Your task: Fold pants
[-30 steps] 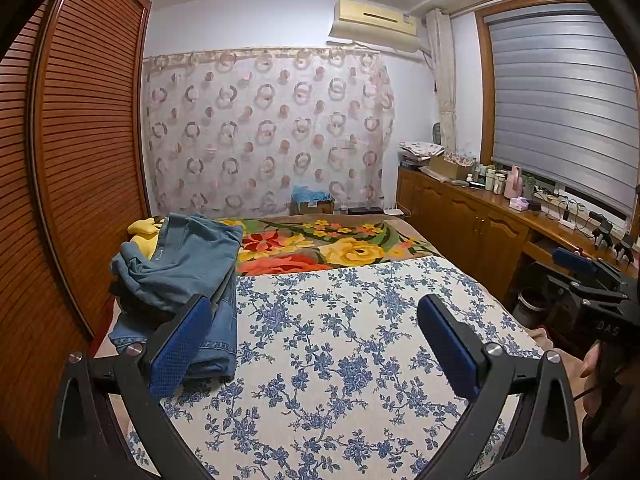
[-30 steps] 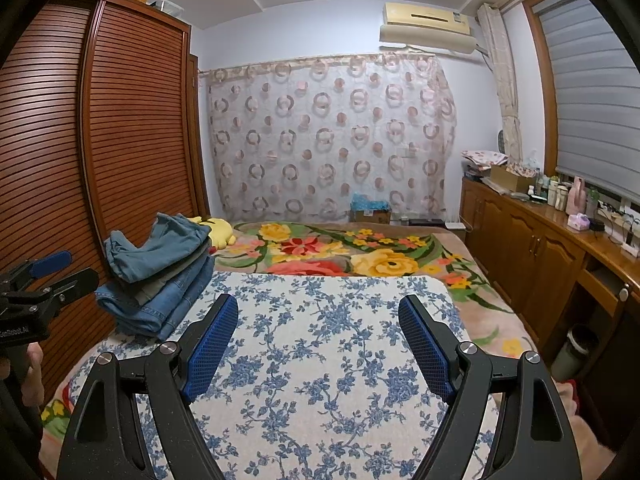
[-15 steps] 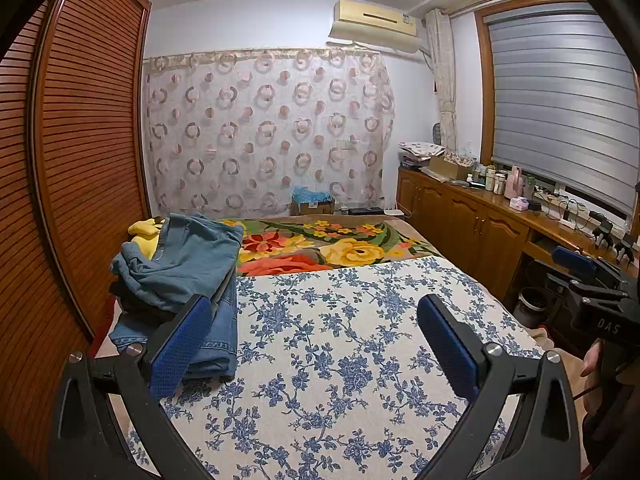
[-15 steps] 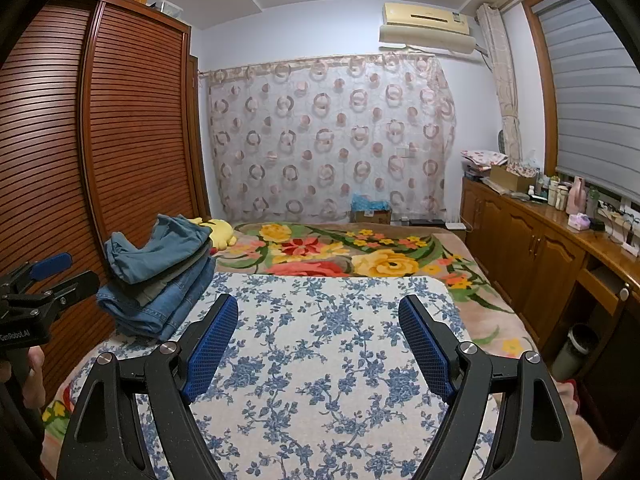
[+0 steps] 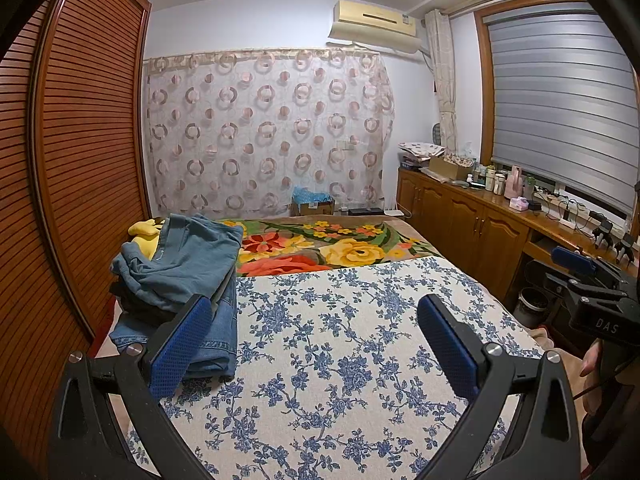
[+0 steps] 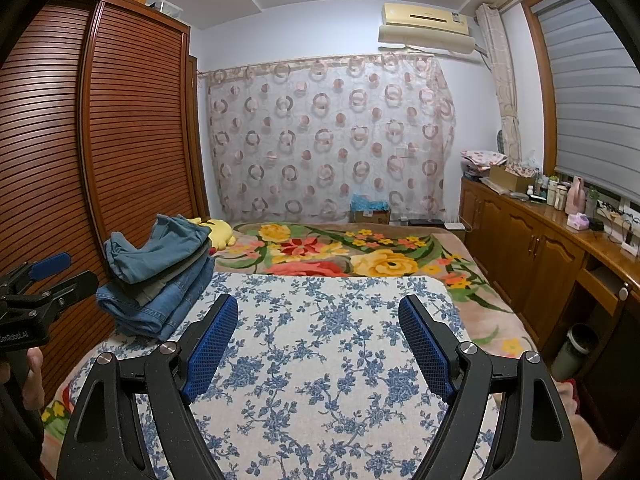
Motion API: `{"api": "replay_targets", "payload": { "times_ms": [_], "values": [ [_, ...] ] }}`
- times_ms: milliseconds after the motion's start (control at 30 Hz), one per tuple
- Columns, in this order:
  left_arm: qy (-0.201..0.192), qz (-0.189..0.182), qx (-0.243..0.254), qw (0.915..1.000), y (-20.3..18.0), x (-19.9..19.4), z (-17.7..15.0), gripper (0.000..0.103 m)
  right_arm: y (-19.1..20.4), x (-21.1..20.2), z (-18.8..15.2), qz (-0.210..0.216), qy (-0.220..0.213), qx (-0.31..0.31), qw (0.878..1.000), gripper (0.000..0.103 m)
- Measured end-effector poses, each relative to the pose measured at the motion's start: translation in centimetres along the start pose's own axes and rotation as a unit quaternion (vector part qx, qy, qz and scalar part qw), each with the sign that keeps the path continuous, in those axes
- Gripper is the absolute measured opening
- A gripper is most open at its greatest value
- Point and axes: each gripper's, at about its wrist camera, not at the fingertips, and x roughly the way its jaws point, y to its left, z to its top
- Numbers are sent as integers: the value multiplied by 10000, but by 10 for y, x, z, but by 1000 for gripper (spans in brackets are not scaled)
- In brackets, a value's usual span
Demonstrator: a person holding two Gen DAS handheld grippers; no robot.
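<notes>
Left gripper [image 5: 314, 338] and right gripper [image 6: 318, 340]: each held above the near part of the bed, jaws spread wide, blue pads [image 5: 180, 350] facing inward with only open space between them; neither holds anything. In the left wrist view the right gripper shows at the right edge; in the right wrist view the left gripper shows at the left edge, a fingertip of the person's hand just below it.

Pants [image 6: 160, 276]: a stack of several denim pairs at the left edge of the bed, beside the wardrobe [image 6: 80, 140]. The top pair is lighter blue and rumpled; darker pairs lie beneath, and a blue pair at the bottom. The stack rests partly on the blue-flowered sheet [image 6: 320, 360] and is well apart from both grippers. In the left wrist view the left pad overlaps the stack's near corner in line of sight; contact cannot be told.

Surroundings: a yellow plush toy [image 6: 218, 232] just behind the stack; a bright floral blanket [image 6: 360, 256] covering the far half of the bed; a circle-patterned curtain [image 6: 328, 136] on the far wall; an air conditioner [image 6: 426, 26] above it; a wooden cabinet [image 6: 528, 240] along the right wall with bottles on top.
</notes>
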Motion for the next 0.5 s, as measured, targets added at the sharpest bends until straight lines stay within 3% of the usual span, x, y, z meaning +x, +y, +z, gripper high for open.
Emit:
{"api": "replay_targets", "payload": {
  "times_ms": [500],
  "values": [
    [0,5,-5,10000,0,0,0,103,0,-1,0,-9,-10,10,10000,84]
  ]
}}
